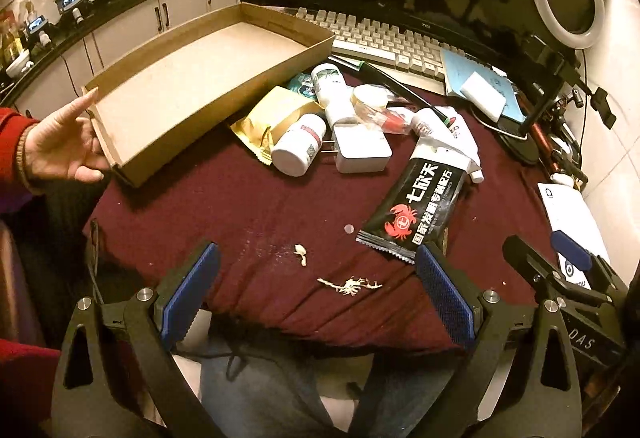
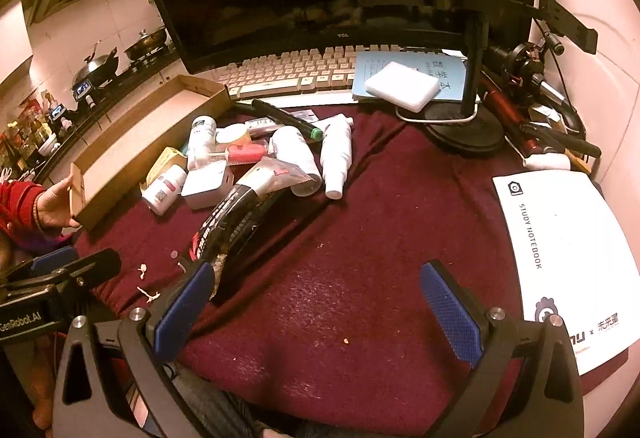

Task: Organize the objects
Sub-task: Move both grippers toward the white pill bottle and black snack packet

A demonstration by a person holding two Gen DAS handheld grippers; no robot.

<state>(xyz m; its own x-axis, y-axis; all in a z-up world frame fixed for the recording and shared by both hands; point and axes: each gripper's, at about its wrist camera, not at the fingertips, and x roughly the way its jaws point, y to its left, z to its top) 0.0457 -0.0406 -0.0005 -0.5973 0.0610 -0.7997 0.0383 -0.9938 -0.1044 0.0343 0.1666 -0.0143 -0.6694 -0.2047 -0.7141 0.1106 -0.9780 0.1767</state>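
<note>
Both tools — left tool and right tool — hang spread wide, pinching nothing, over the red cloth. The pile of bottles and packets lies just beside the cardboard tray — a bare hand grips its corner.

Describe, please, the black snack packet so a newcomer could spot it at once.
On the maroon tablecloth, look just in front of the jumble of white bottles beside the shallow brown cardboard tray. The flat black foil packet lies nearest the grippers, alone bearing a red crab.
</note>
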